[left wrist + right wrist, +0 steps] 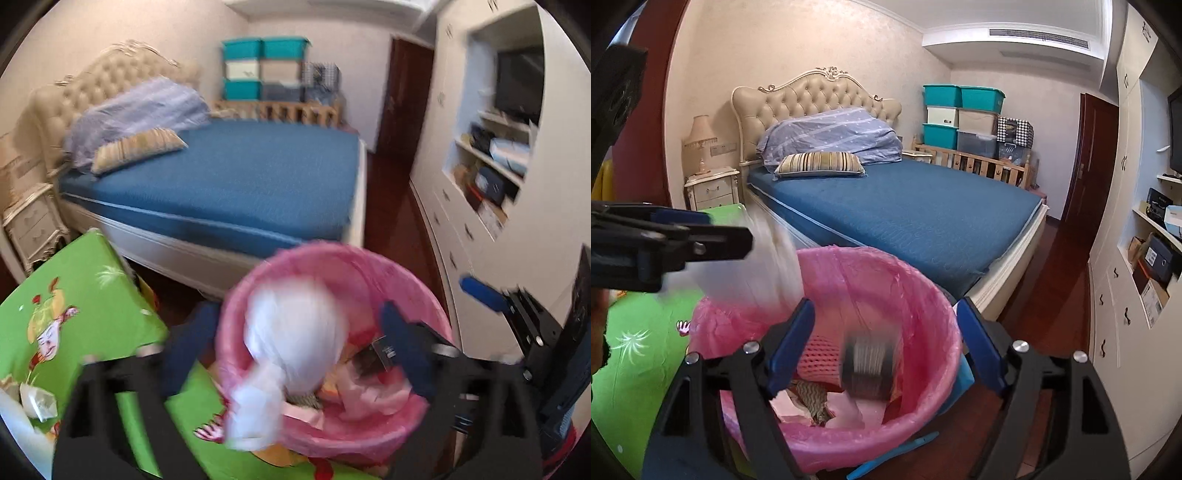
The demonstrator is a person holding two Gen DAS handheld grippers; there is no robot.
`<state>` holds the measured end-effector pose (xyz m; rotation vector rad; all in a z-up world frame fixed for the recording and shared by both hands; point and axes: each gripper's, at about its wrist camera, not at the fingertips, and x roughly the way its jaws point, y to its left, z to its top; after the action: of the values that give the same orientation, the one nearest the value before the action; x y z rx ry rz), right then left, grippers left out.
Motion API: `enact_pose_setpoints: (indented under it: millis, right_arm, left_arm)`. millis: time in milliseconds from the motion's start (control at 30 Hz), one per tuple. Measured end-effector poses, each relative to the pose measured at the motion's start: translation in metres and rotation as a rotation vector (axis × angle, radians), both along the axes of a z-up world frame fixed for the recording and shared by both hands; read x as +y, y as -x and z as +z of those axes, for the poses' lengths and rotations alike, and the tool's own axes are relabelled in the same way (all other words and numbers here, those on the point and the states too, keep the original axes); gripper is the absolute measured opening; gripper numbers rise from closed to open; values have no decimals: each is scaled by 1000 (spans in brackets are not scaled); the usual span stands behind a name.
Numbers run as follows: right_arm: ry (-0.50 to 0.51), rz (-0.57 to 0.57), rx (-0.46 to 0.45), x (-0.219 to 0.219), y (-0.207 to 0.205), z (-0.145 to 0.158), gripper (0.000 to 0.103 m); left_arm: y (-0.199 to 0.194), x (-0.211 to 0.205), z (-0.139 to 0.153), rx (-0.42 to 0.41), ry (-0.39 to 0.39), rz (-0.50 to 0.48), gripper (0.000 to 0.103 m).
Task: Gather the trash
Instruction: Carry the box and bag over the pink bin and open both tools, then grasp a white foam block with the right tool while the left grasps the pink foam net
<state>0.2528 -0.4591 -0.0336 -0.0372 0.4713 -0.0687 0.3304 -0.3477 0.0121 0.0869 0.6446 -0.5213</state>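
A bin lined with a pink bag [373, 266] stands on the floor and holds paper and wrappers. In the left wrist view my left gripper [299, 314] is open above it. A blurred white plastic bag [291, 339] hangs loose between its blue fingers, touching neither pad. In the right wrist view my right gripper [884, 306] is open over the same bin [871, 258]. A blurred dark striped piece [870, 365] is in mid-air inside the bin, free of the pads. The white bag [768, 266] shows there as a streak beneath my left gripper's finger [683, 218].
A green cartoon-print surface [74, 295] lies left of the bin with crumpled white trash [37, 402] on it. The blue bed [905, 214] stands behind. A white wall unit [517, 221] lines the right side. A blue pen-like object [897, 454] lies on the wooden floor.
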Motion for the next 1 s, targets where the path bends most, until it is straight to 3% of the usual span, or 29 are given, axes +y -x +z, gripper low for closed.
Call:
enact_pose_setpoints:
  millis: [267,433,633,800,1000]
  right_arm:
    - [-3,-11,-35,2,37,11,82]
    - [-3,-9,-31,20,55,17,83]
    - [-17,97,-14,80,65,17,84]
    - [-22,203,-1,141,60,20,84]
    - [-26,322,39,216,53,16,85]
  left_arm:
    - [27,61,6,-35,2,76,93]
    - [65,106,3,-77,-74,114,94]
    - [128,171,-12,-145,-192,129,94]
    - [168,241,-20,-130,-174,216,94]
    - [199,327,-22,-112,-139,394,95]
